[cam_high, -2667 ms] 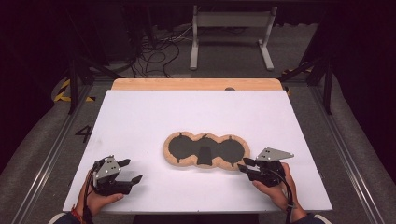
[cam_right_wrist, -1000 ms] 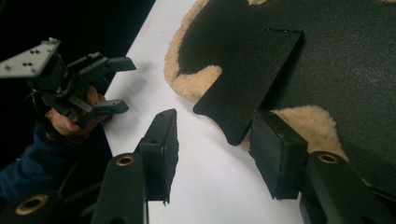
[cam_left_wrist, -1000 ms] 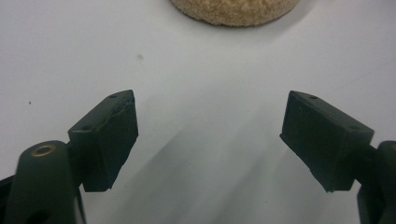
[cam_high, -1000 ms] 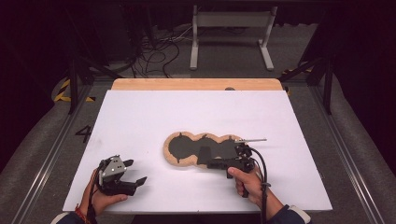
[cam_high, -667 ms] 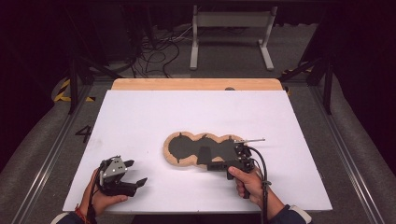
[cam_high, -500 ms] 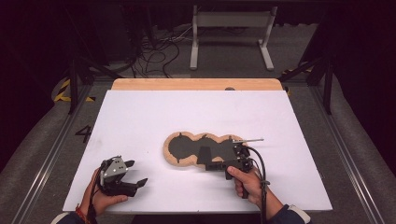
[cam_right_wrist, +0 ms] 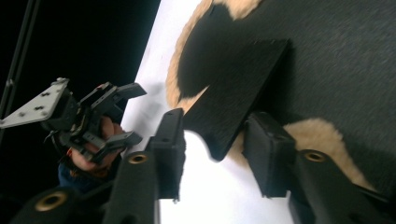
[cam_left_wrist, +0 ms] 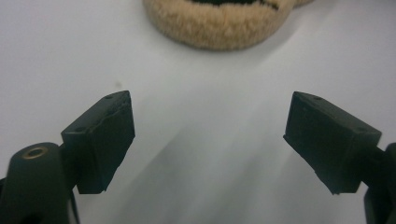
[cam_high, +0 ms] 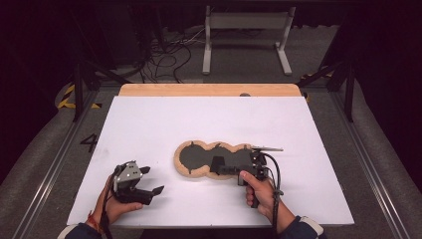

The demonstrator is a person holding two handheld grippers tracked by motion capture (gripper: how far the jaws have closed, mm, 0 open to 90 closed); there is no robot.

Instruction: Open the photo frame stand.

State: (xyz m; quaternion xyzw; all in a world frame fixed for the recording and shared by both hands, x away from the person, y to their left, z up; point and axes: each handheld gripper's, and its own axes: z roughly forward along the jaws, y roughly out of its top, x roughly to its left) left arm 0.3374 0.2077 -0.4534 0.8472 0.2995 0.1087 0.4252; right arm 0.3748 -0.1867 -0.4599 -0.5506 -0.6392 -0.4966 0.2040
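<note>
We find the job at its opening stage: the right hand-held gripper has reached the near edge of the fleece-rimmed dark pad, a three-lobed piece lying flat near the middle of the white bench. In the right gripper view its jaws have just been closing, with a stiff dark flap of the pad between them; the pads stand close on either side of that flap, though we cannot tell whether they press it yet. We judge the grasp nearly made, and the lifting or folding of the pad not yet begun, since it lies flat on the bench.

The left hand-held gripper rests near the bench's front left, jaws spread wide over bare white surface, well apart from the pad's tan fleece edge.

The bench is covered in a plain white sheet, with a strip of pale wood showing along its far edge. Around it we see grey flooring, loose black cables, a white metal stand and yellow-black hazard tape in a dark room.
</note>
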